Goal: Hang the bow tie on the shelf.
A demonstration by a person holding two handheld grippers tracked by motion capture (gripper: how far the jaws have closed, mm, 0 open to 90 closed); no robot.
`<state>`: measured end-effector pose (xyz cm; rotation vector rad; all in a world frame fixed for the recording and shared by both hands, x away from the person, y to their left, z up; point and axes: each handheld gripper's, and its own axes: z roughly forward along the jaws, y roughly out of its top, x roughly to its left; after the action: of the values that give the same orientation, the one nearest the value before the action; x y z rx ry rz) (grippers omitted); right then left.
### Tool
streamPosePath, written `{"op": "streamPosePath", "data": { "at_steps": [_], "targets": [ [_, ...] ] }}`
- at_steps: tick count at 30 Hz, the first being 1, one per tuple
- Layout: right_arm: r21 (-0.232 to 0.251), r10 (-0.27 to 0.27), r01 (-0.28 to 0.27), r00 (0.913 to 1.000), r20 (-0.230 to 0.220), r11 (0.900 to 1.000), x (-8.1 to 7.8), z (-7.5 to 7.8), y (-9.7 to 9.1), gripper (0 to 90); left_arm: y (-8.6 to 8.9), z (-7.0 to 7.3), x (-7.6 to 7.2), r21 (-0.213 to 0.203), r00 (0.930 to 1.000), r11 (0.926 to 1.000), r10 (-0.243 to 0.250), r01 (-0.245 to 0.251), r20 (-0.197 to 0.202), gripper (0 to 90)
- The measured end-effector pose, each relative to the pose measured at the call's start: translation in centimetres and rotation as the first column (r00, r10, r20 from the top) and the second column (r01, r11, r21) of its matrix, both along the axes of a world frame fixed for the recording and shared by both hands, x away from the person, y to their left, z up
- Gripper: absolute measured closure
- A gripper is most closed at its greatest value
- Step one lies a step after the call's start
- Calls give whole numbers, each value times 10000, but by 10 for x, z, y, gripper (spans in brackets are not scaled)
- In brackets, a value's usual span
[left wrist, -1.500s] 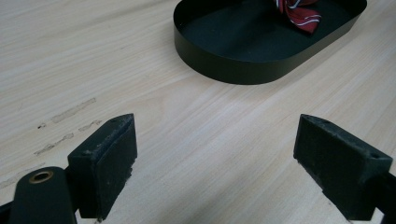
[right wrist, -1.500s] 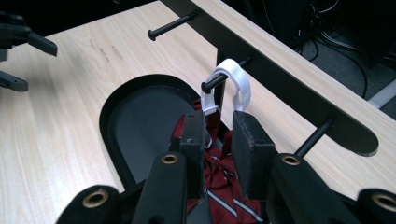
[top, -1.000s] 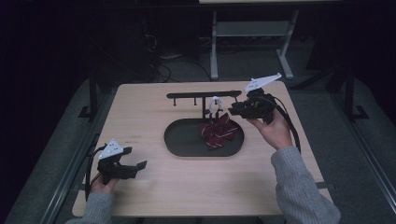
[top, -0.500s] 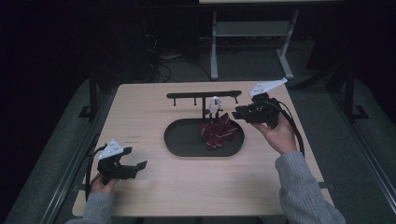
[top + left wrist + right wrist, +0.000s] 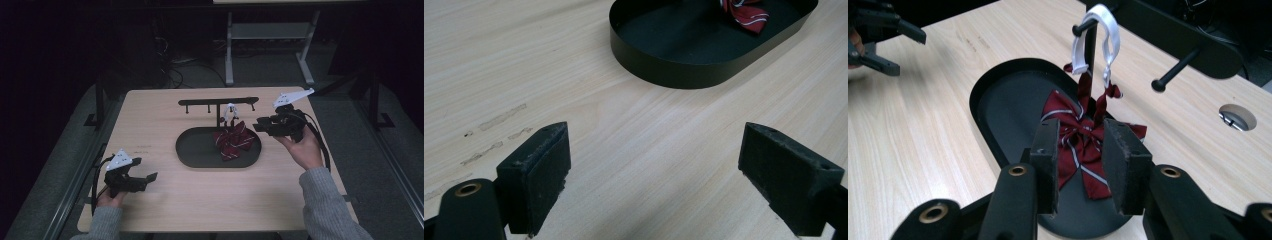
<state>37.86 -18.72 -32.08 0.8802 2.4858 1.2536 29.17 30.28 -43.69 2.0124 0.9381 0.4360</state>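
Here, pale wood-grain bench (image 5: 165,125) | matte black oval tray (image 5: 195,150), low walls | black peg rack (image 5: 218,102) behind | striped maroon bow tie (image 5: 1075,132) in the tray's right end, white loop (image 5: 1108,37) on a peg | right gripper (image 5: 1080,150) just before it, half-closed, apparently empty | left gripper (image 5: 656,172) wide open, empty, well apart.

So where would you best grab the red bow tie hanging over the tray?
Probably at the knot of the bow tie, where the fabric bunches thickest, rather than the loose tails. Come in from the right gripper's side, jaws either side of the knot: its white strap hooks on the rack's peg, so lift up and off.
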Motion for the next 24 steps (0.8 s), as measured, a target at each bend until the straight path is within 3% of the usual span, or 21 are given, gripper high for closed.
{"op": "streamPosePath", "data": {
  "at_steps": [12, 19, 24],
  "targets": [
    [9, -69, 69, 9997, -234, 10000, -8, -11, -11, 657, 0, 0, 0, -55, 10000, 10000, 47, -47, -26, 130],
    [17, -142, 143, 9998, -152, 9999, -14, -15, -17, 657, 0, 0, 0, -43, 10000, 10000, 46, -46, -25, 130],
    [17, -190, 190, 9991, -371, 9998, -17, -19, -22, 652, 0, 0, 0, -2, 10000, 10000, 11, -11, -3, 131]
  ]
}}
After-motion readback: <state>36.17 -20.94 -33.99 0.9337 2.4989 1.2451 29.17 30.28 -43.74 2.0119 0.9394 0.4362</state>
